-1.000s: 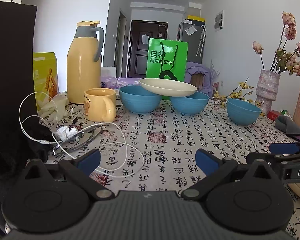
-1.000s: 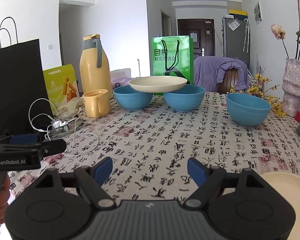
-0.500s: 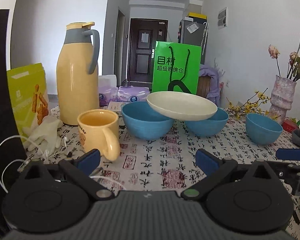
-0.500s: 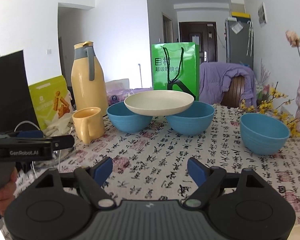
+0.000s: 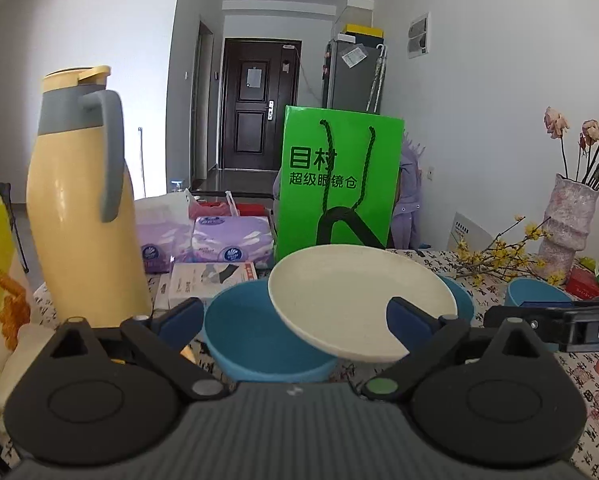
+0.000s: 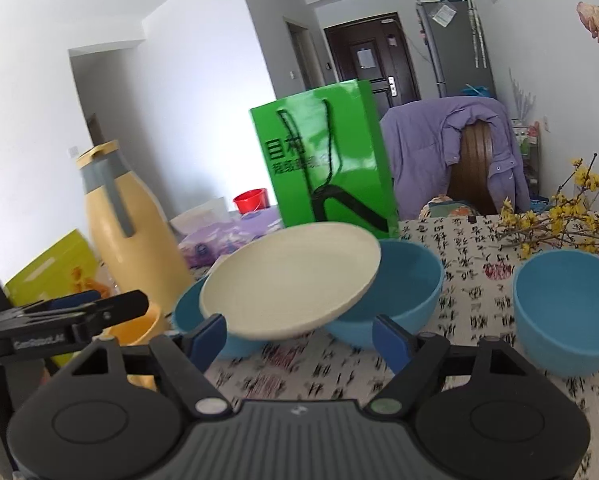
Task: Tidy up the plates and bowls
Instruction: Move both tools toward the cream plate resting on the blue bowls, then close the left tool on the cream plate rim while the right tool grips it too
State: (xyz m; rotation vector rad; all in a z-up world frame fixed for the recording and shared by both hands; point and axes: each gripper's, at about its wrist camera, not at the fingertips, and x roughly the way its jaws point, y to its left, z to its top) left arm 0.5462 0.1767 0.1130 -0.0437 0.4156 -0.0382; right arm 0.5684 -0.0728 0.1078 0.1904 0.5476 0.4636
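Your left claw (image 5: 295, 316) is sitting at the bottom centre of the left wrist view with its blue-padded fingers (image 5: 179, 316) spread wide and nothing between them. Just beyond them, at frame centre, the cream plate (image 5: 355, 296) is resting tilted across two blue bowls: the left blue bowl (image 5: 255, 336) is showing most of its inside, while the middle blue bowl (image 5: 457, 296) is only peeking out behind the plate's right edge. A third blue bowl (image 5: 535, 296) is standing apart at the right of the frame, partly behind your other gripper.

Your right claw (image 6: 299, 336) is likewise spread, pinching nothing, at the bottom centre of the right wrist view. There the plate (image 6: 291, 284) is leaning with its low edge toward the lower left, bridging the left bowl (image 6: 187, 316) and the middle bowl (image 6: 407, 280); the third bowl (image 6: 567, 308) is sitting alone on the patterned bench (image 6: 459, 224) at the right.

The yellow thermos jug (image 5: 79, 208) is standing upright at the left of the frame, the green paper bag (image 5: 339, 184) is standing behind the plate, and the vase of dried roses (image 5: 567, 224) is at the far right. A yellow mug (image 6: 143, 326) is showing just behind the left gripper in the lower left of the right wrist view.
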